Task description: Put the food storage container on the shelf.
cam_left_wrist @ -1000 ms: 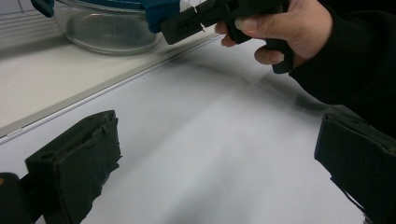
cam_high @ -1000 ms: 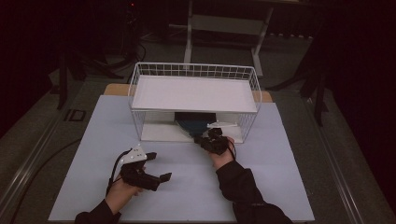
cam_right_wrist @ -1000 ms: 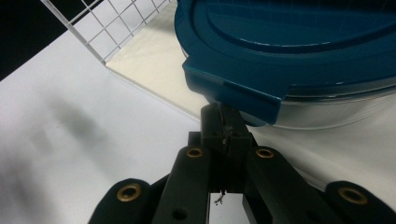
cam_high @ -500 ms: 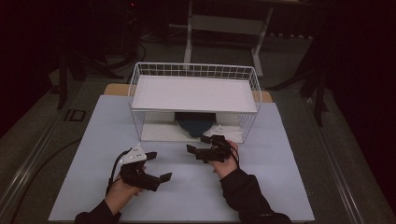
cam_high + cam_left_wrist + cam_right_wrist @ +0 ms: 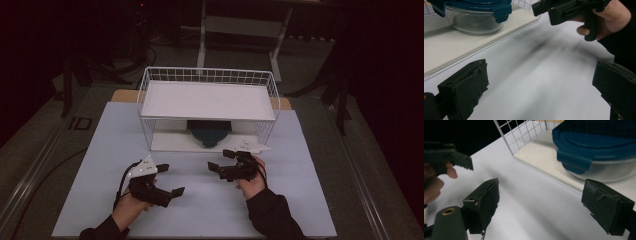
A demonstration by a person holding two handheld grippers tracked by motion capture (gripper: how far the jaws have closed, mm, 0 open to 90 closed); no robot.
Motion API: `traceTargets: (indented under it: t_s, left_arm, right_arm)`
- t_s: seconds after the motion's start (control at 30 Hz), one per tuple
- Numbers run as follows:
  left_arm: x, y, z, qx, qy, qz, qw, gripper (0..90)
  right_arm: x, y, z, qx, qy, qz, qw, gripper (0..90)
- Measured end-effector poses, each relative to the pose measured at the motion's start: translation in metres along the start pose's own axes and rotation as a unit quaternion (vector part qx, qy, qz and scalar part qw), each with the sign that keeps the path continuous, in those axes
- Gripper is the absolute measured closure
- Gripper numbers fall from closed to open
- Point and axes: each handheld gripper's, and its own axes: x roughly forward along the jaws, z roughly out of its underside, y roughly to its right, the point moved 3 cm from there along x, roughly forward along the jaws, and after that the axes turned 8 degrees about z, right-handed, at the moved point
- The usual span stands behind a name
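Jaws of the left gripper (image 5: 167,178) stand apart, empty, over the table (image 5: 100,150). Right gripper (image 5: 224,161): jaws just opened wide, nothing between them. Glass container (image 5: 208,133) sits on the rack's (image 5: 207,100) lower shelf, released. Advice: withdraw level, clear of the wire.

My high view is dim, the room around the pale table (image 5: 300,150) nearly black. My left gripper view smears with motion blur across the table; near jaws look soft.
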Motion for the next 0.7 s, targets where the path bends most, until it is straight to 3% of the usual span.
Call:
traceTargets:
  t_s: [0.7]
  left_arm:
    - [-0.018,0.006,0.006,0.005,0.007,-0.002,1.0,0.4]
  right_arm:
    - [-0.058,0.009,0.028,-0.005,0.012,0.027,0.9996,14.5]
